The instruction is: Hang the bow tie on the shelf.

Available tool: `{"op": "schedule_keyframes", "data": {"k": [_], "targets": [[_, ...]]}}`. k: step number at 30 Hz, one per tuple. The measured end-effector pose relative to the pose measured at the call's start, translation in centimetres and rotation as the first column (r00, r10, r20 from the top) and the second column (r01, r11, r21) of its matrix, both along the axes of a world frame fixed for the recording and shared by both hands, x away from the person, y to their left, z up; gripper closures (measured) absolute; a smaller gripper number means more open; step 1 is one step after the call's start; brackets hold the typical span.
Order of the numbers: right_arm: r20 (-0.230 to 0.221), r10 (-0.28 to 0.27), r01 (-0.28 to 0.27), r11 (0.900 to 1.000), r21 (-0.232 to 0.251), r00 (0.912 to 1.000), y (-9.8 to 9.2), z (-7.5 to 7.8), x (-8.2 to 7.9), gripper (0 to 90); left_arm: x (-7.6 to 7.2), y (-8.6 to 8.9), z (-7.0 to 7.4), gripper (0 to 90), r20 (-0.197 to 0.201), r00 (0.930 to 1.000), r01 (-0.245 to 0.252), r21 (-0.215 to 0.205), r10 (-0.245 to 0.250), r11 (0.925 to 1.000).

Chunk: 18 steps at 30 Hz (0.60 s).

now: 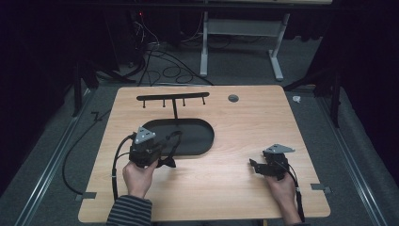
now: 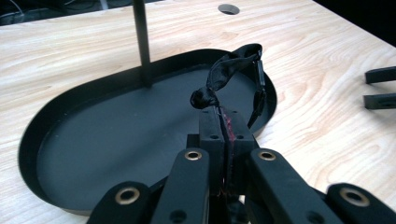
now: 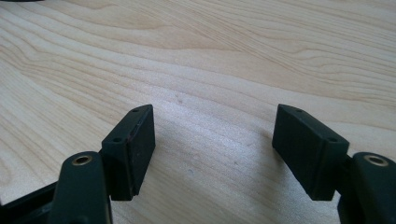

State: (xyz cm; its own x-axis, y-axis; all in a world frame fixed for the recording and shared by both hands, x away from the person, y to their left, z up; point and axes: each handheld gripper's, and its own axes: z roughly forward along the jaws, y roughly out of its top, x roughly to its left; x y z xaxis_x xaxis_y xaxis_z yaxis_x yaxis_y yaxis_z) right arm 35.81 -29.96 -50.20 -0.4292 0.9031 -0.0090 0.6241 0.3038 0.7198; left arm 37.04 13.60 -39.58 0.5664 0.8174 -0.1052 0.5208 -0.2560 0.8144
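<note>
The left gripper [image 2: 225, 133] clenches a black fabric strap [image 2: 232, 65], its knotted loop arching above the right end of the smooth black oval tray [image 2: 56, 116], clear of its low rim. The right gripper [image 3: 215, 149] gapes, released, over bare pale wood-grain table [image 1: 235, 179].

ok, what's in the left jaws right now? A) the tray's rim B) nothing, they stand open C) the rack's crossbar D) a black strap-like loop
D: the left gripper has its jaws shut on a black strap-like loop, which arches up above the black oval tray; the right gripper stands open over bare wood.
</note>
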Motion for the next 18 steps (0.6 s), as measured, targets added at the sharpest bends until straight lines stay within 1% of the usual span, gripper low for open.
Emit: {"op": "schedule_keyframes", "data": {"k": [6,12,15,16,18], "targets": [[0.0,0.002,-0.002,1.0,0.001,1.0,0.0,0.0,0.0,31.5,0.6,-0.2,0.6,88.6,0.013,0.9999,-0.005,0.003,0.005,1.0],[0.002,0.004,-0.004,1.0,0.001,1.0,0.0,0.0,0.0,31.5,1.6,-0.4,1.4,88.6,0.029,0.9995,-0.01,0.008,0.01,0.9999],[0.001,0.004,-0.004,1.0,0.002,1.0,0.0,0.0,0.0,31.5,1.8,-0.3,1.5,88.6,0.021,0.9997,-0.012,0.003,0.012,0.9999],[0.002,0.006,-0.006,1.0,0.001,1.0,0.0,0.0,0.0,31.5,2.2,-0.2,1.8,88.6,0.022,0.9996,-0.016,0.006,0.016,0.9998],[0.002,0.007,-0.007,1.0,0.001,1.0,0.0,0.0,0.0,31.5,2.3,-0.2,2.0,88.6,0.026,0.9995,-0.018,0.012,0.017,0.9998]]}}
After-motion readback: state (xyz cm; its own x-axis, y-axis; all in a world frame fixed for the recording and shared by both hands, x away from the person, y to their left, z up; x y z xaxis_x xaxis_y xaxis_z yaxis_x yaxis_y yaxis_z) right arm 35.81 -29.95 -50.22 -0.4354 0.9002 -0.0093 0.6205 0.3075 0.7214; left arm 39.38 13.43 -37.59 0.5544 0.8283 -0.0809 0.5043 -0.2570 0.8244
